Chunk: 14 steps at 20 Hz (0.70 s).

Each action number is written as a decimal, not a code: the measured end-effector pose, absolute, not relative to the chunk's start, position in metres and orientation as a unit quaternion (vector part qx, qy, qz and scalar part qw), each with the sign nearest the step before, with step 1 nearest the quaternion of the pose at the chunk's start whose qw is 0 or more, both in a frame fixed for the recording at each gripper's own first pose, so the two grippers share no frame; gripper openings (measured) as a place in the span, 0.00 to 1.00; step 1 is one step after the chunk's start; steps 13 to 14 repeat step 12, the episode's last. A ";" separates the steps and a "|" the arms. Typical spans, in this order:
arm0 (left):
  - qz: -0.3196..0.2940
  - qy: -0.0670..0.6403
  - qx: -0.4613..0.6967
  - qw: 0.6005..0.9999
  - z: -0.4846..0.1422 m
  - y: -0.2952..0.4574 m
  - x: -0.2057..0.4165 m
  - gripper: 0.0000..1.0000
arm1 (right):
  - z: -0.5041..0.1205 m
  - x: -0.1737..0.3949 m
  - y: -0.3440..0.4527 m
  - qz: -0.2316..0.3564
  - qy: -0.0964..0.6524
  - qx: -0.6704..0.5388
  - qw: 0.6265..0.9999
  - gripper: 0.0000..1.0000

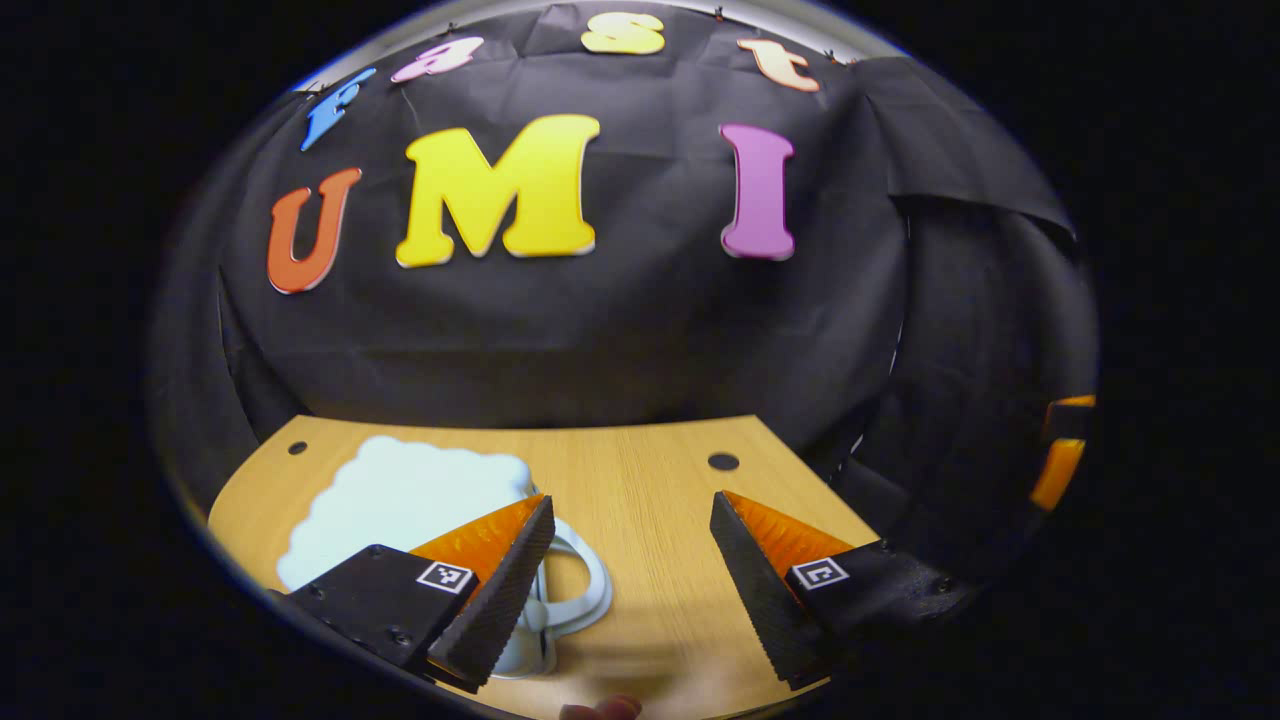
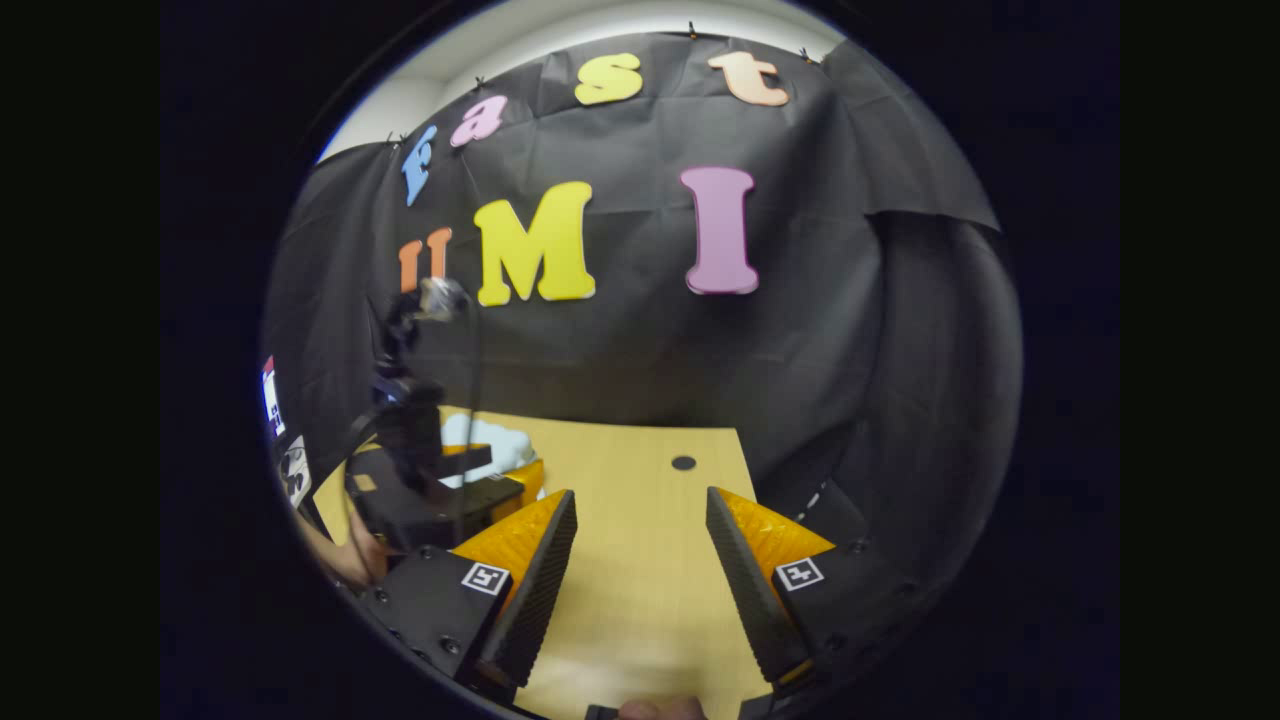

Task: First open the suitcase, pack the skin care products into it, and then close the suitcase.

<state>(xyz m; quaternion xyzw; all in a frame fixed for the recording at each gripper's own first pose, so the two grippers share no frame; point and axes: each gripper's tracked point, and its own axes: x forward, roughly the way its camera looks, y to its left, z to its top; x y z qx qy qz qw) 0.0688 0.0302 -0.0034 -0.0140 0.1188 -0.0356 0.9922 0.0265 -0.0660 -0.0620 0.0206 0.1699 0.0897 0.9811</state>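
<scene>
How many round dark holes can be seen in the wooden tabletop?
2. In the left gripper view, one small dark hole sits near the far left corner of the light wooden tabletop, and a larger dark hole near the far right. The grippers may hide others.

Probably a recording booth: black cloth wall (image 1: 620, 330) behind a bare wooden table (image 1: 650, 470).

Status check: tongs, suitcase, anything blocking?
Left tongs open, holding nothing. Right tongs open over bare wooden table. Pale blue cloud-shaped suitcase lies flat, white handle beside left tongs. Nothing between the tongs.
</scene>
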 end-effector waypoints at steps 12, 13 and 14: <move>0.057 -0.010 -0.015 0.998 0.147 0.116 -0.008 0.98 | 0.043 0.053 -0.002 0.062 0.030 0.016 0.997 0.81; 0.057 -0.010 -0.015 0.998 0.147 0.116 -0.008 0.98 | 0.043 0.053 -0.002 0.062 0.030 0.016 0.997 0.81; 0.057 -0.010 -0.015 0.998 0.147 0.116 -0.008 0.98 | 0.043 0.053 -0.002 0.062 0.030 0.016 0.997 0.81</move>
